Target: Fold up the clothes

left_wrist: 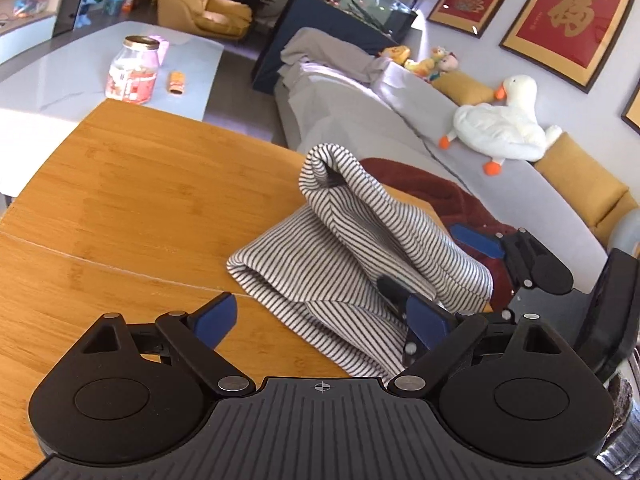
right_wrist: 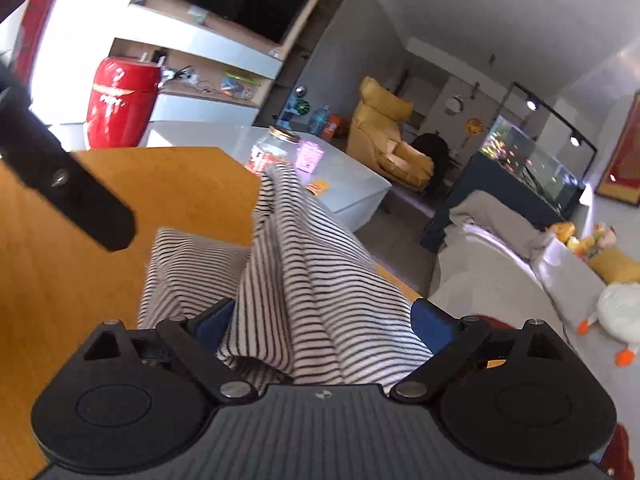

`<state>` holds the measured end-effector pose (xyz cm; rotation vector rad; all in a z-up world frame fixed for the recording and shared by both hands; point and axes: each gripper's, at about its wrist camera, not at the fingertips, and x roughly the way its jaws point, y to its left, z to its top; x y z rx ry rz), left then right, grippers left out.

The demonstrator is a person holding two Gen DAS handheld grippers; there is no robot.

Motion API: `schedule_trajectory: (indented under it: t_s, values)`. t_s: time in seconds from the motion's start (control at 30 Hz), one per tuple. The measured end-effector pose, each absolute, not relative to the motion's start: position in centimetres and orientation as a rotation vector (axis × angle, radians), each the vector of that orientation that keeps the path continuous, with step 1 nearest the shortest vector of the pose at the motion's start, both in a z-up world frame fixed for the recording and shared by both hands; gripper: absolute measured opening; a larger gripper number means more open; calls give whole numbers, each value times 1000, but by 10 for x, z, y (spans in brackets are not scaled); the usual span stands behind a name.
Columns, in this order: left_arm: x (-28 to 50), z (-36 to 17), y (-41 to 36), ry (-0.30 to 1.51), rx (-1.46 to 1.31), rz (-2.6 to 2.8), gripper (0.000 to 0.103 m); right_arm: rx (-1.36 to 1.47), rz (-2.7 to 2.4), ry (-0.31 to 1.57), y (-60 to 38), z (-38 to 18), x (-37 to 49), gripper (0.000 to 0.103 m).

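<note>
Left wrist view shows the striped garment [left_wrist: 344, 248] on the wooden table [left_wrist: 132, 200] near its far edge, bunched in thick layers with one part raised in a peak, so I judge the fold is only partly made. In this view the left gripper [left_wrist: 320, 320] has its fingers wide apart and holds nothing. The right gripper [right_wrist: 324, 320] also stands spread, cloth lying loose between its fingers, not pinched; flattening seems left
</note>
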<state>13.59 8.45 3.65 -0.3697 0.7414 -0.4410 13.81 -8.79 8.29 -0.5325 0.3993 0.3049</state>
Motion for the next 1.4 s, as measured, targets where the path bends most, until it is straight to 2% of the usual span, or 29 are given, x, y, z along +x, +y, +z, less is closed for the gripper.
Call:
schedule_trajectory:
  t_s: [0.1,0.17,0.23,0.3,0.37,0.4,0.57,0.67,0.83,0.9,1.0,1.2,1.3,1.4]
  values:
    - [142,35,73,753,-386,-472,93,-511,315,437,-100,80,148,95]
    - [151,31,63,771,-387,-479,87,-559,326,419,-100,71,149,95]
    - [159,24,56,803,-391,-472,75,-525,303,402,-106,75,151,81]
    - [165,15,55,833,-405,-482,65,-487,269,380,-114,85,152,45]
    - [167,7,54,851,-403,-487,60,-480,258,364,-119,96,152,27]
    - [169,3,54,859,-411,-492,58,-474,277,361,-119,104,150,24]
    - [172,-12,68,868,-506,-514,52,-381,540,395,-108,138,112,22]
    - [173,-18,77,866,-556,-526,47,-376,596,456,-99,131,99,22]
    - [170,-20,91,859,-598,-522,45,-515,492,436,-76,106,92,24]
    - [165,-15,101,846,-595,-490,52,-575,476,427,-61,96,85,29]
    - [149,9,116,768,-527,-410,52,-649,457,409,-45,80,76,36]
    - [122,79,115,524,-461,-404,61,-736,431,369,-29,61,63,41]
    - [137,86,94,521,-479,-507,63,-738,428,364,-27,61,64,43]
    - [164,64,68,615,-460,-531,60,-743,434,350,-30,62,64,49]
